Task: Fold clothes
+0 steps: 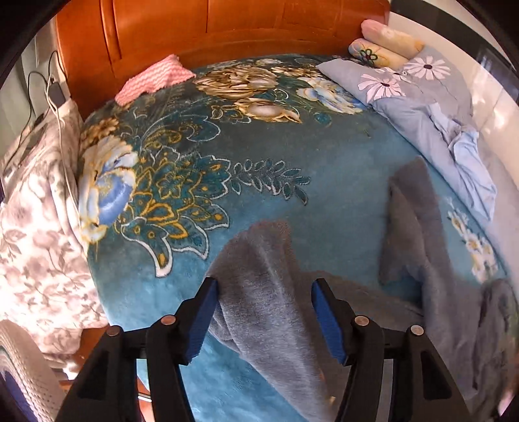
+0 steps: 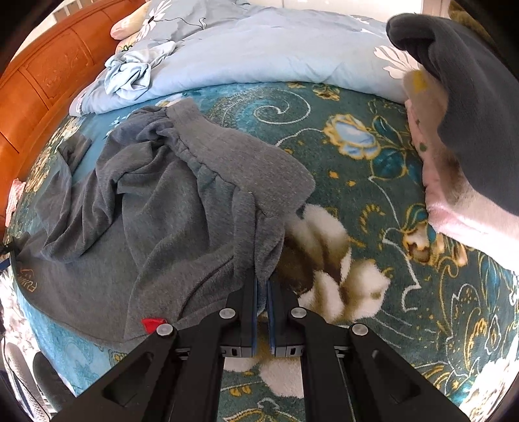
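The grey fleece trousers [image 2: 152, 207] lie crumpled across the teal floral blanket [image 2: 373, 201] that covers the bed, their gathered elastic waistband [image 2: 191, 152] running through the middle of the heap. Small printed lettering [image 2: 27, 281] shows on the cloth at its left edge, and a red tag [image 2: 151, 324] peeks out at the near hem.

My right gripper [image 2: 262, 285] has its blue-padded jaws pressed almost together, pinching a fold of the trousers at their right-hand corner; the cloth rises from the pads [image 2: 254, 311] and drapes back over the blanket.

My left gripper [image 1: 264, 311] stands spread wide. One trouser leg [image 1: 259, 292] passes between its blue pads [image 1: 202, 318], close against the left one and clear of the right; neither pad squeezes it. A second grey leg [image 1: 418, 227] lies further right on the blanket, blurred.

Beyond the trousers, a pale blue quilt with daisy prints [image 2: 259, 55] is bunched along the far side of the bed, with a crumpled light blue garment [image 2: 129, 73] on it. A pink knitted cloth [image 1: 155, 78] lies by the orange wooden headboard [image 1: 227, 26], and rolled floral pillows [image 1: 386, 42] sit at the corner. A grey-flowered duvet [image 1: 35, 207] hangs at the left side of the bed with a white cable [image 1: 60, 130] across it. At the upper right of the right wrist view, a dark grey cloth over pale pink fabric [image 2: 467, 130] looms close to the camera; I cannot tell what it is.
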